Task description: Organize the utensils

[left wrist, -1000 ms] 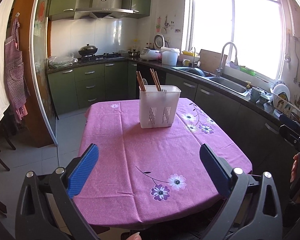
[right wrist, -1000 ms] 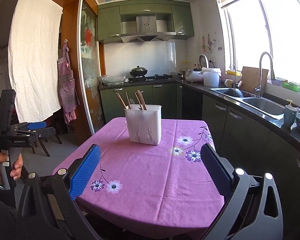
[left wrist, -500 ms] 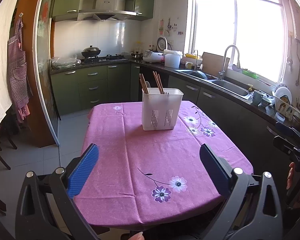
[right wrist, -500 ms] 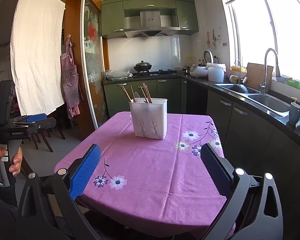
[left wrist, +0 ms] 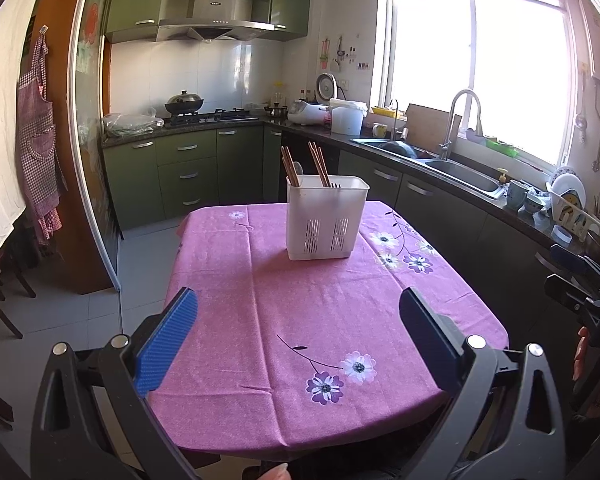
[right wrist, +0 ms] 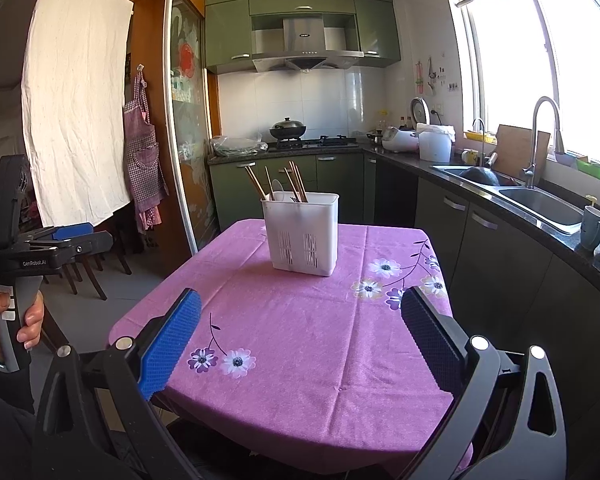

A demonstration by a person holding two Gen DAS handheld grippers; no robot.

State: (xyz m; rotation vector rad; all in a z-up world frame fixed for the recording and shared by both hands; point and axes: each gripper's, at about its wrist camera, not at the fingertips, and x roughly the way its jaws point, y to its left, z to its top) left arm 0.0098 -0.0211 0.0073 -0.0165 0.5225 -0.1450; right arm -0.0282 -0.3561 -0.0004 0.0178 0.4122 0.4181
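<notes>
An apron [right wrist: 142, 148] hangs at the far left, by the sliding door. The left gripper [left wrist: 298, 334] hovers over the near edge of the table [left wrist: 308, 312], jaws spread wide with nothing between them. Toward the far end of the pink cloth stands the white holder [left wrist: 325, 218], upright, with chopsticks [left wrist: 290, 166] and a spoon [right wrist: 277, 189] sticking up from it, well apart from both grippers. The right gripper [right wrist: 300, 336] is likewise released and empty, held off the table's near corner. The sink [right wrist: 540, 200] lies along the counter at right, under the window.
</notes>
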